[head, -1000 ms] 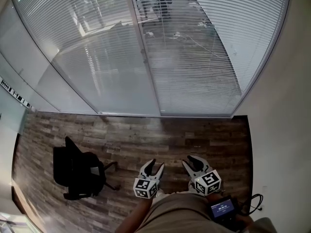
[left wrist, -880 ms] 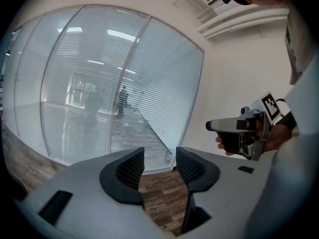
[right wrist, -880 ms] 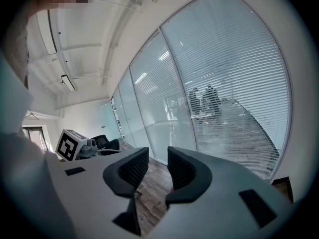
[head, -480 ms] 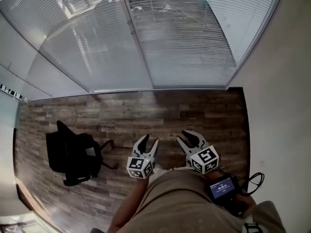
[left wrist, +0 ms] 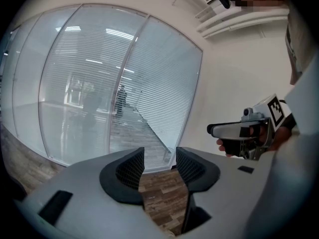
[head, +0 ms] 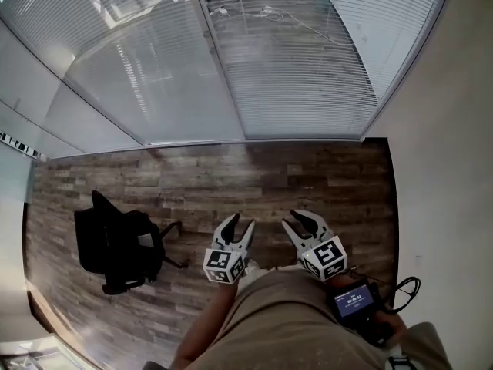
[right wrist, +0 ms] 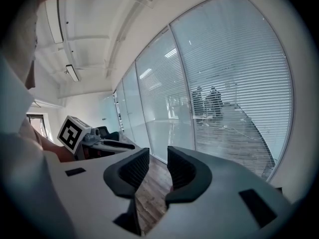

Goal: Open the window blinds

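The window blinds (head: 300, 68) hung lowered over the tall glass panels at the far edge of the wooden floor (head: 323, 176), their slats reaching down to the bottom frame, well apart from both grippers. The left gripper (head: 239, 223) and the right gripper (head: 297, 219) were held side by side close to the person's body, pointing toward the window. Each had its jaws apart, with only floor showing between them. A black office chair (head: 115, 245) stood off to the left. A small lit screen (head: 354, 303) showed just behind the right gripper.
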